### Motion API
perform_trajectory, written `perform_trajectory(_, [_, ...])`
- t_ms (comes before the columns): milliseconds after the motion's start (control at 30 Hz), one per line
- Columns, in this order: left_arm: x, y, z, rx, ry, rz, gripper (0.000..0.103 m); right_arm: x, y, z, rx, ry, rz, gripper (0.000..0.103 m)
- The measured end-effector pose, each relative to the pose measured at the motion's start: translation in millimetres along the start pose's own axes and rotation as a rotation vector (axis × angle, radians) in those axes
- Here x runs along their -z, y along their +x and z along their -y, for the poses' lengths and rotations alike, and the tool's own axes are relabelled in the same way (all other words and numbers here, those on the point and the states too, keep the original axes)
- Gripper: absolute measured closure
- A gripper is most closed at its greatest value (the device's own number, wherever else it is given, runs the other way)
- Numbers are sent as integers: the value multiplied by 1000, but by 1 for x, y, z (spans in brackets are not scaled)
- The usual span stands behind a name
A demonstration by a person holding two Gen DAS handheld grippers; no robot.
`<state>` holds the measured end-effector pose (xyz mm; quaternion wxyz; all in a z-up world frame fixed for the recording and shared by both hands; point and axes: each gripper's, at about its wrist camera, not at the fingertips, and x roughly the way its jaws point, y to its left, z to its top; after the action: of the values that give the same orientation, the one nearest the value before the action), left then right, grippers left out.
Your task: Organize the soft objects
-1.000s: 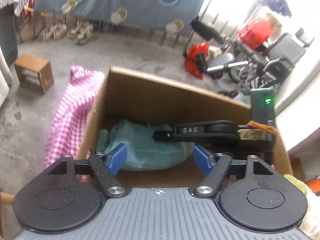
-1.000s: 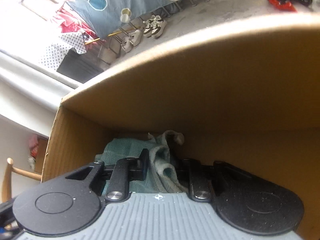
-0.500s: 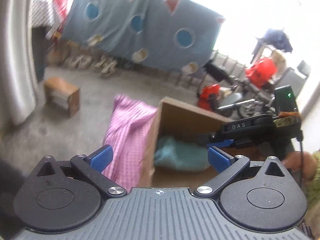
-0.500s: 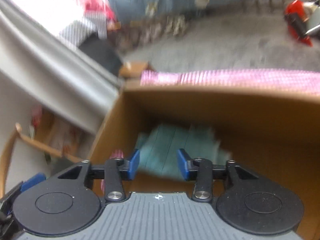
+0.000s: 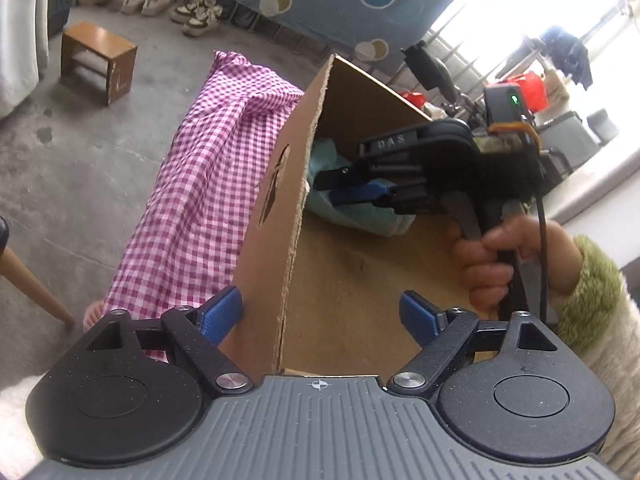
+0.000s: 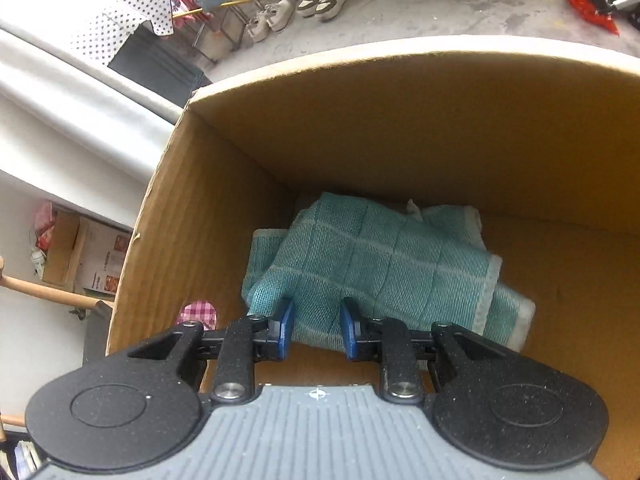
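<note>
A folded teal towel point(image 6: 372, 268) lies on the bottom of an open cardboard box point(image 6: 400, 120), toward its back corner. My right gripper point(image 6: 316, 326) hangs inside the box just above the towel's near edge, jaws a little apart and empty. In the left wrist view the towel point(image 5: 360, 212) shows inside the box point(image 5: 280, 208), with the right gripper point(image 5: 356, 188) above it. My left gripper point(image 5: 320, 312) is open wide and empty, straddling the box's near left wall. A pink checked cloth point(image 5: 200, 184) lies draped beside the box on the left.
A small wooden stool point(image 5: 98, 60) stands on the concrete floor at far left. Shoes point(image 5: 172, 4) line a rack under a blue hanging sheet. A wooden chair leg point(image 5: 32, 284) is at the left edge. Bikes and red bags crowd the far right.
My right gripper has let go of the teal towel, which now lies in the box, and has opened. My left gripper has pulled back and left, to the box's left wall.
</note>
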<state>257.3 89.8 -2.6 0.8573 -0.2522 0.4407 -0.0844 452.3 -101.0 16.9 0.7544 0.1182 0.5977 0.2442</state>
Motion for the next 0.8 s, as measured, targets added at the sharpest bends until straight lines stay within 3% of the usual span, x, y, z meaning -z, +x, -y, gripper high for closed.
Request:
perform_trajectory(300, [21,-17,-4,-2,33,-4,16,-5,4,13,-25,21,15,76])
perform_trajectory(467, [27,-32,1,-33,68,76,10,-2,-14,12,-31,26,20,73])
perform_trajectory(667, [32,-83,0,-18,97,244,2,32,-105,10,-124,13,154,68])
perform_trajectory(733, [36,-102,-2,-4,113,275,1,55,-147,9,-182,1,212,58])
perform_trajectory(800, [42,-118,-3,22,143,282,1,83,-189,7,-233,-22,273,56])
